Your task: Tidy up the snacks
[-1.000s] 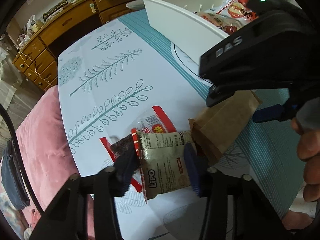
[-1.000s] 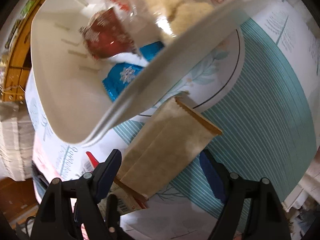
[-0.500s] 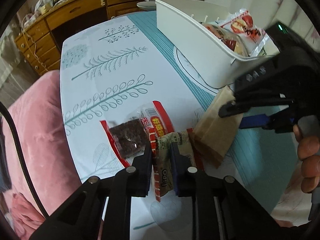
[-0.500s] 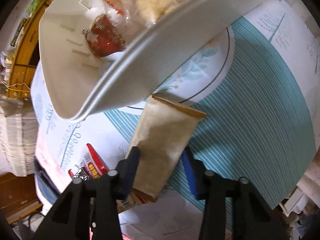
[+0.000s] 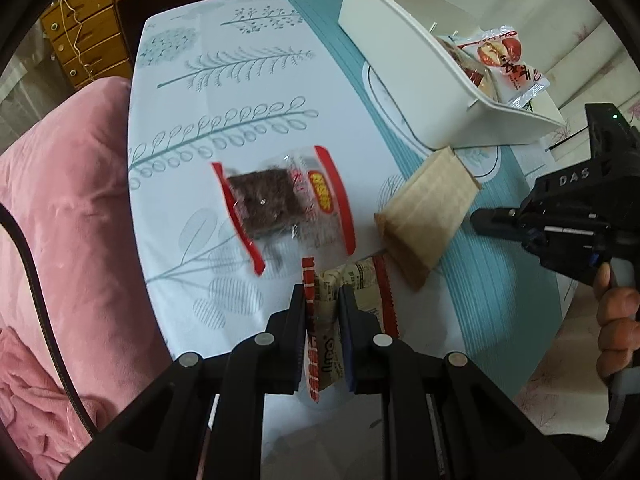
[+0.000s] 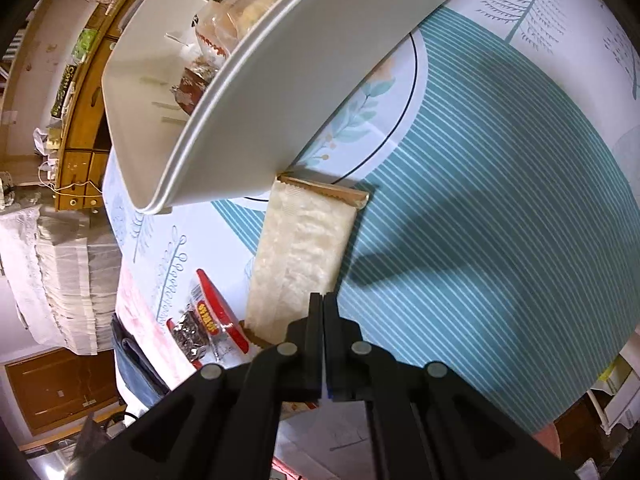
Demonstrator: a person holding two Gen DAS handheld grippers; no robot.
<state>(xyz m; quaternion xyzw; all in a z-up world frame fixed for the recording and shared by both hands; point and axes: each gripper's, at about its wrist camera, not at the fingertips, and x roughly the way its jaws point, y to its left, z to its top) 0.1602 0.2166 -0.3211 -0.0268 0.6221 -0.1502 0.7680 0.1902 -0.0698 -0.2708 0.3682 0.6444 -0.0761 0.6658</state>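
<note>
On table, 6 o'clock in left view: left gripper (image 5: 323,322) clamps Lipo pack (image 5: 325,354). Right gripper (image 6: 322,334) pinched tight on brown pouch (image 6: 301,256) edge, just beside bin (image 5: 404,80) at 1 o'clock. Bin already holds several snacks. Red-edged brownie pack (image 5: 280,204) left loose at centre; its yellow label unreadable. "DAS" on right gripper body.

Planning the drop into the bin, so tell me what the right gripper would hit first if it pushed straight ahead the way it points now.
Most likely the white bin. The right gripper, jaws shut on the edge of the brown-paper snack pack, points along that pack toward the bin's outer wall, where the pack's far end already lies. Depth is uncertain in the fisheye view.
</note>
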